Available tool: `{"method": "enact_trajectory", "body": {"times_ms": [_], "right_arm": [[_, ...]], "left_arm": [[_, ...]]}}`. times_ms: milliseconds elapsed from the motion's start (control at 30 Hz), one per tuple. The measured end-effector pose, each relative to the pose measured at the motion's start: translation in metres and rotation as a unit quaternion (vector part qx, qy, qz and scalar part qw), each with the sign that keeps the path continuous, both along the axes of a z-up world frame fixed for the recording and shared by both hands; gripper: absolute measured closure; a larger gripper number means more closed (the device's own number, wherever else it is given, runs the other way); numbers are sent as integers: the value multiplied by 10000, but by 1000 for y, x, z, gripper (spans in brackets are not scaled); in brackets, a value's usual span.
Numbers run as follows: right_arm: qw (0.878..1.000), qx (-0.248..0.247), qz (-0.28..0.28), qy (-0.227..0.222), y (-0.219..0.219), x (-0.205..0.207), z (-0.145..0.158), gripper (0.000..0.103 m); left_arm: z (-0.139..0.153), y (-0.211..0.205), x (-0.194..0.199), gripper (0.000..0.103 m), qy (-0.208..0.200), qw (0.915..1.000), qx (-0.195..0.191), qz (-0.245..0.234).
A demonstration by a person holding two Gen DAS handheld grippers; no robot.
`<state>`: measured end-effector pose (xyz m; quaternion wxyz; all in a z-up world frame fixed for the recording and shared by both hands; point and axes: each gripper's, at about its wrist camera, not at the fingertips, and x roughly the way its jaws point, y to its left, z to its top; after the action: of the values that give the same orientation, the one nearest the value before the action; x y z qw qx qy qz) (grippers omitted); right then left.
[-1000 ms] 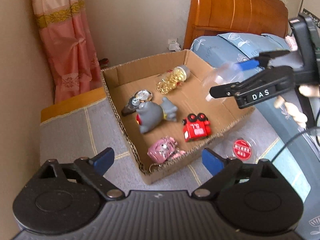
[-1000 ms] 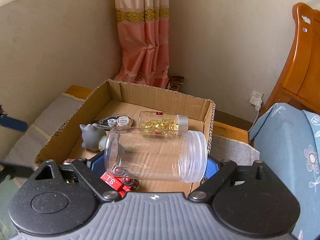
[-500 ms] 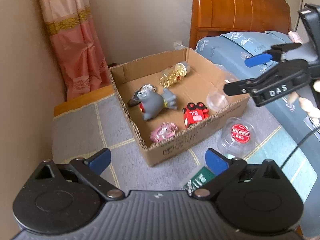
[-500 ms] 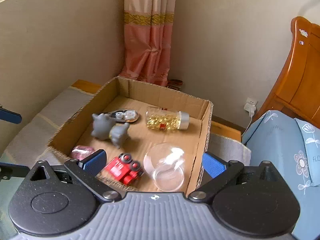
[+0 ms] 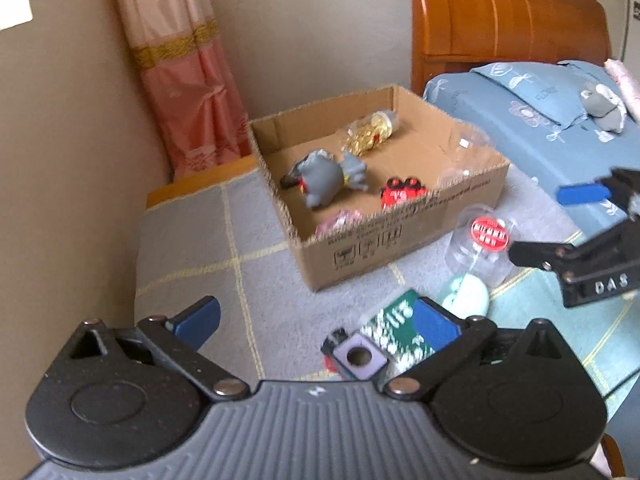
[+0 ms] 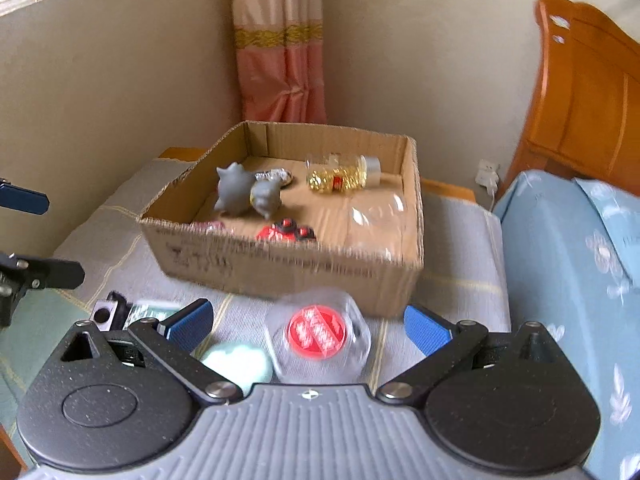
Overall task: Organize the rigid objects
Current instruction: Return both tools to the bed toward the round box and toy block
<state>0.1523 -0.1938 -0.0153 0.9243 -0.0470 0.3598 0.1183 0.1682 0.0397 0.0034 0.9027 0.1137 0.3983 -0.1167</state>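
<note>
Clear jar (image 6: 376, 216) now released into cardboard box (image 6: 280, 264); right gripper (image 6: 308, 322) jaws empty, spread, retreated above red-lidded container (image 6: 318, 332).

Left wrist cam sits behind the left claw (image 5: 316, 318), looking down and forward at the box (image 5: 400, 236) from its near-left corner, mid-range. Right wrist cam sits behind the right claw (image 6: 308, 322), facing the box (image 6: 280, 264) front-on, a bit closer. Both share the box, the red-label tub (image 5: 489, 234) (image 6: 317, 332) and the curtain (image 5: 180, 80) (image 6: 280, 60); each sees the other claw at frame edge.
</note>
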Motion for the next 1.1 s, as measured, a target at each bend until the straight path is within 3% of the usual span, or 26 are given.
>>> {"method": "enact_trajectory", "body": {"times_ms": [133, 267, 433, 600, 1100], "right_arm": [[9995, 122, -258, 112, -4, -23, -24, 0], [9989, -33, -376, 276, -1, -39, -52, 0], [9975, -156, -461, 503, -2, -50, -75, 0], [9967, 20, -549, 591, -9, -50, -78, 0], [9969, -116, -491, 600, -9, -47, -81, 0]], "left_arm": [[-14, -1, -11, 1, -52, 9999, 14, 121], [-27, 6, -8, 1, 116, 9982, -440, 386], [-44, 13, -4, 1, 271, 9948, -710, 681], [-56, 18, -3, 1, 404, 9908, -997, 820], [-71, 69, -16, 1, 386, 9790, -1223, 1585]]}}
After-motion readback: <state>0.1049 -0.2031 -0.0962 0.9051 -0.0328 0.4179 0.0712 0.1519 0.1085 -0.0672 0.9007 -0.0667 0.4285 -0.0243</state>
